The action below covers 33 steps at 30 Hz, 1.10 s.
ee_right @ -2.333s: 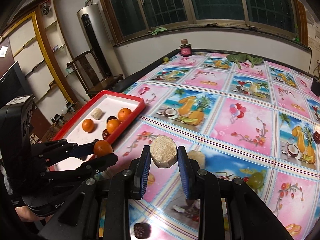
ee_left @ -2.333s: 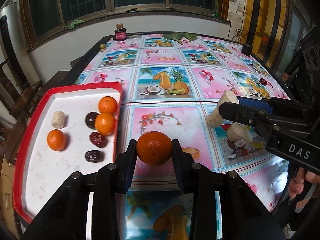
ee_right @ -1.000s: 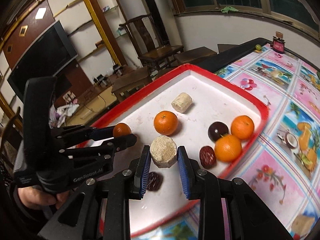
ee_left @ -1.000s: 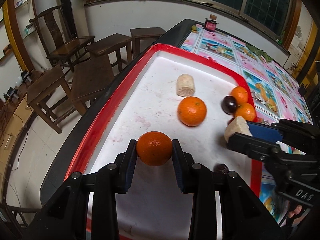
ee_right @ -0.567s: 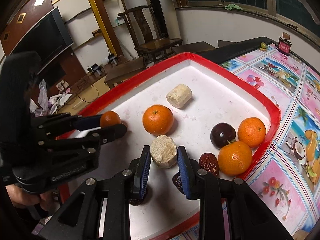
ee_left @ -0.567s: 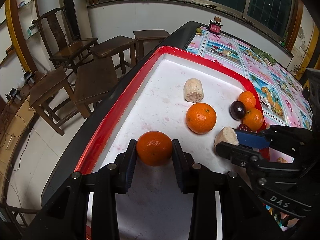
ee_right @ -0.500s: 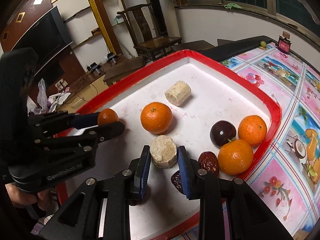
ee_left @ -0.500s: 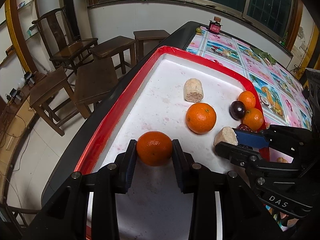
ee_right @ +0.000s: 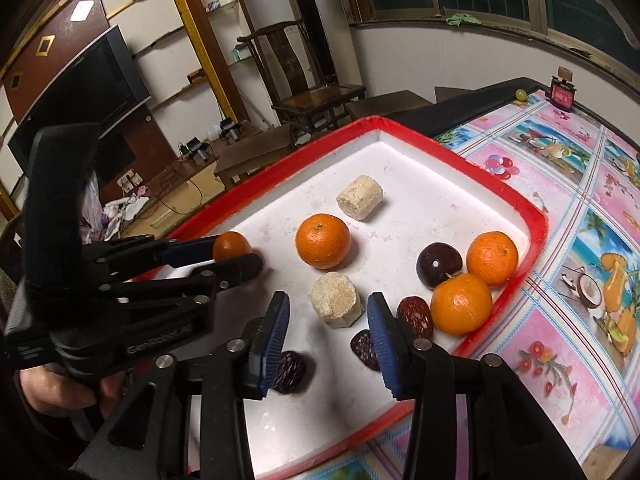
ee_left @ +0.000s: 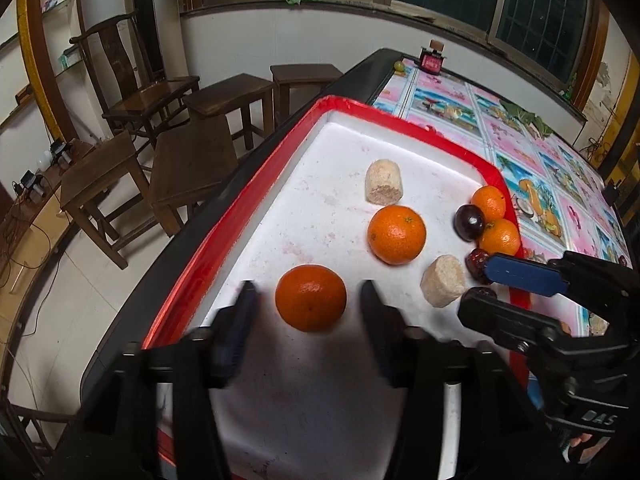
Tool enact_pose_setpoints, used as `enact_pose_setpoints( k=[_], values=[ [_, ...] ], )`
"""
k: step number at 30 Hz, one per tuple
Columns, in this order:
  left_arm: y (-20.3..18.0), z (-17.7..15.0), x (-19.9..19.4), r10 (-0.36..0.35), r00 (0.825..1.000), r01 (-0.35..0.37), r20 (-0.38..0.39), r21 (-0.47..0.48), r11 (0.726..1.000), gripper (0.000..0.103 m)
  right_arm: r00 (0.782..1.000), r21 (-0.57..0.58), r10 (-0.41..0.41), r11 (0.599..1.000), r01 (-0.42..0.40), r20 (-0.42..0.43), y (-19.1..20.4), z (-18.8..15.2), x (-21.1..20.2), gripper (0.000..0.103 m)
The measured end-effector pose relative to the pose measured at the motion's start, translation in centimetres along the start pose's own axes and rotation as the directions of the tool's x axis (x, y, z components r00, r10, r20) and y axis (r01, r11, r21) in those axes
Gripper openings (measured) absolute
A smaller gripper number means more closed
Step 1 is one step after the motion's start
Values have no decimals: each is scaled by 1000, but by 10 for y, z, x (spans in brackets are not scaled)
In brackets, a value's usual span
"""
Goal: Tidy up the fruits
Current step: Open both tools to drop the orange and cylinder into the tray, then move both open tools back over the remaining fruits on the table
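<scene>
Red-rimmed tray (ee_left: 224, 236), white floor, at table edge. Left gripper (ee_left: 306, 312): jaws opening, clear of orange (ee_left: 311, 298) set on tray floor between them. Right gripper (ee_right: 328, 324): jaws opening, pads off pale cylinder piece (ee_right: 337, 299), likewise resting on tray. Risk: freed orange rolling toward near rim; withdrawing fingers nudging dates (ee_right: 415, 317).
</scene>
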<state>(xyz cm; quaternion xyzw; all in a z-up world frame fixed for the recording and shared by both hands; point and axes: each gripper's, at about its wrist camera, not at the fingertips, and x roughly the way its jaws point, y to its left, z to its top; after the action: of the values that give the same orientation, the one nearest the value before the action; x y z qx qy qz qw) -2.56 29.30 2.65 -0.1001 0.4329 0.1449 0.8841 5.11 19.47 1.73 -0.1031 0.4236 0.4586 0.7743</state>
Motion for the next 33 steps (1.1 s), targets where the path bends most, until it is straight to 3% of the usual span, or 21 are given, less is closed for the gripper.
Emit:
enact_pose_setpoints(
  k=[11,16,26,33],
  values=[
    [-7,-4,-15,3,1000,-3,29,6,1000,64,998,15,27,999,-28,62,9,-26,-49,61],
    [-13,-7,-21,9,999,-10,38,13,1000,66,997,0,31,1000,-32,75,15,-43,-70,75],
    [-30,-13,-32,3,999,-4,40,35,999,69,995,25,-1,1000,-1,104,3,-77,-107,78],
    [-50,-31,-55,-61,998,58,32,74,996,73,994,78,-46,996,38,101,-28,-109,-134,78]
  ],
)
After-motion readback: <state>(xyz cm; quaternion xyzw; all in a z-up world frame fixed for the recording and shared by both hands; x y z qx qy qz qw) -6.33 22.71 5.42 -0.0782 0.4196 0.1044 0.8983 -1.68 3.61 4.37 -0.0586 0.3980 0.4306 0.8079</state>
